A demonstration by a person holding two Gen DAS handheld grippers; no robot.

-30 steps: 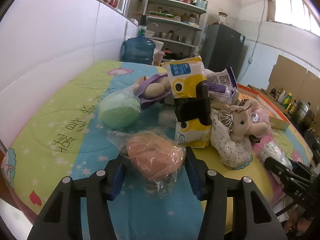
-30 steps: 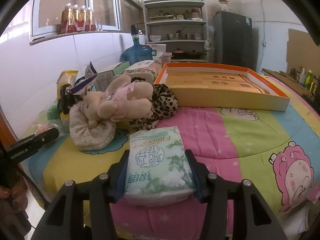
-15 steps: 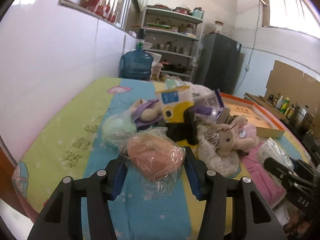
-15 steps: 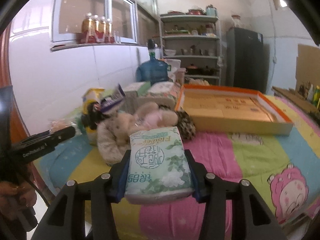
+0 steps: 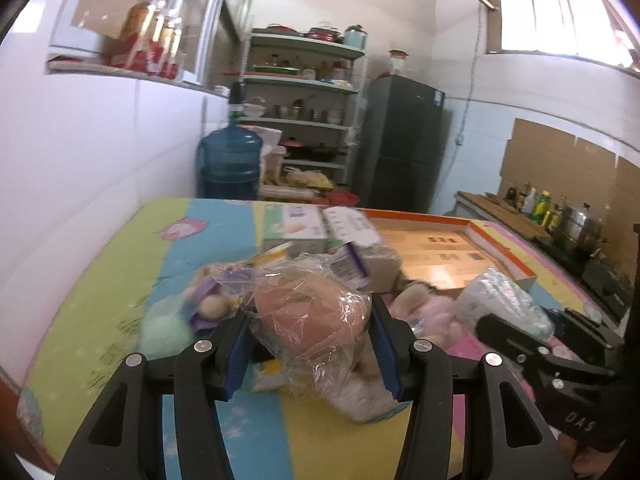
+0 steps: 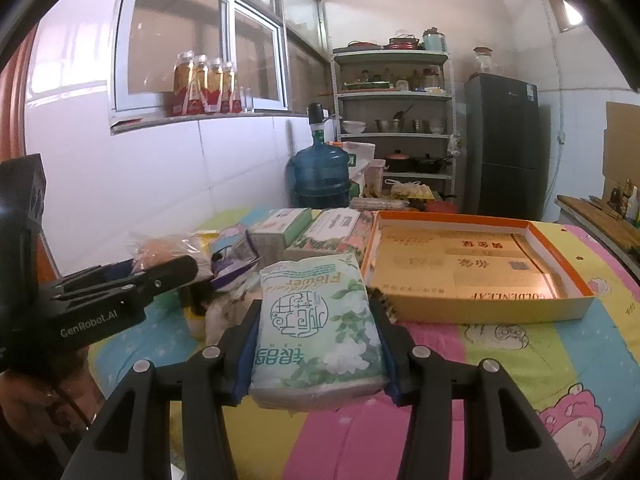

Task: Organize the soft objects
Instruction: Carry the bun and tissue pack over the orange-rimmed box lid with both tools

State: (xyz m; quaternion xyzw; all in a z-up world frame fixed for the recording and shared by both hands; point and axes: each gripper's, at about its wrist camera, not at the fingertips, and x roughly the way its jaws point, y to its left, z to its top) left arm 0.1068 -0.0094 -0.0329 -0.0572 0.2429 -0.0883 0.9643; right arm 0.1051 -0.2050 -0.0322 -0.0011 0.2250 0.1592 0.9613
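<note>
Pink round soft item in clear plastic wrap [image 5: 310, 314] clamped by left gripper [image 5: 312, 344]; right gripper [image 6: 316, 344] grips green-white floral tissue pack [image 6: 316, 328].

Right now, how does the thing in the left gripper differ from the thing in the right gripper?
The left gripper holds a rounded pinkish bun in a loose, crinkled clear plastic bag. The right gripper holds a flat rectangular tissue pack, tightly wrapped and printed with white flowers and green leaves. Both are soft, plastic-wrapped and clamped between blue pads.
</note>
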